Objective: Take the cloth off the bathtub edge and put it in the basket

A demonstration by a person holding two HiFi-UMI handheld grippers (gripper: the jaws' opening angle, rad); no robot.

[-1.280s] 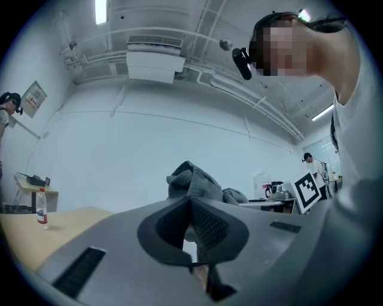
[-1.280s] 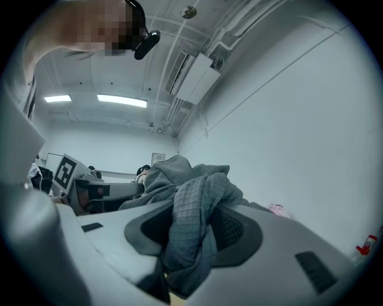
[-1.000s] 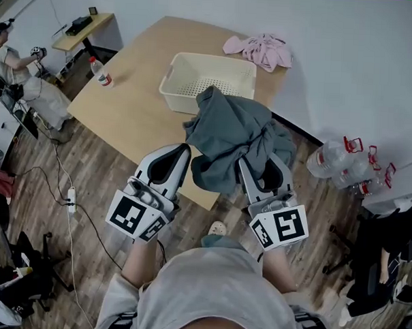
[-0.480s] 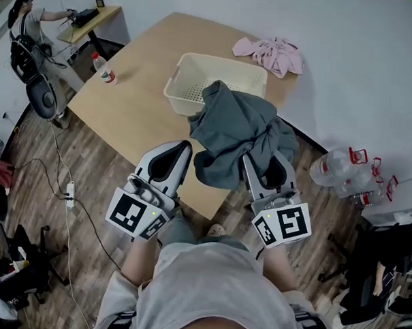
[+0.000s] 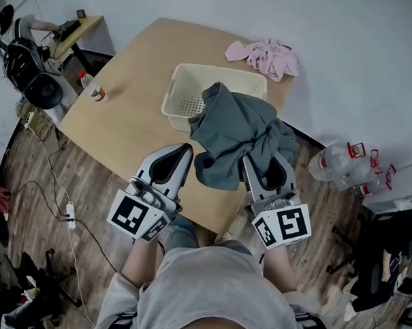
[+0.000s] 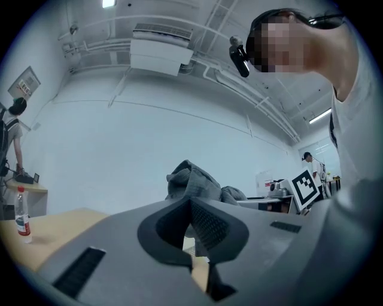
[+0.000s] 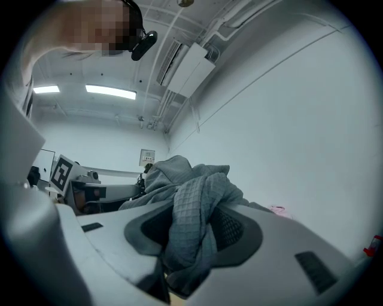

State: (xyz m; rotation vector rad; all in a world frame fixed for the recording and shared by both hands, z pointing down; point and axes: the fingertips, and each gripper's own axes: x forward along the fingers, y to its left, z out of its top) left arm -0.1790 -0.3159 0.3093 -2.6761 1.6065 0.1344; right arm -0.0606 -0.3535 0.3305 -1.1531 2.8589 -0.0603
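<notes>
one grey cloth (image 5: 231, 131) clamped in right gripper (image 5: 254, 164), left gripper (image 5: 185, 150) jaws together, empty, one basket (image 5: 173, 97) beyond, one pink cloth (image 5: 265, 55) far right, one bottle (image 5: 93, 89) far left

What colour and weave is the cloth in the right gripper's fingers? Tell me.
Dark grey-green cloth, fine waffle-grid weave; clearest in the right gripper view.

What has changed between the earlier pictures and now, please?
The left gripper and right gripper moved forward, carrying the grey cloth further over the near corner of the basket. Nothing was grasped or released: the right gripper stays shut on the cloth; the left gripper holds nothing. The pink cloth and bottle stay on the table.
</notes>
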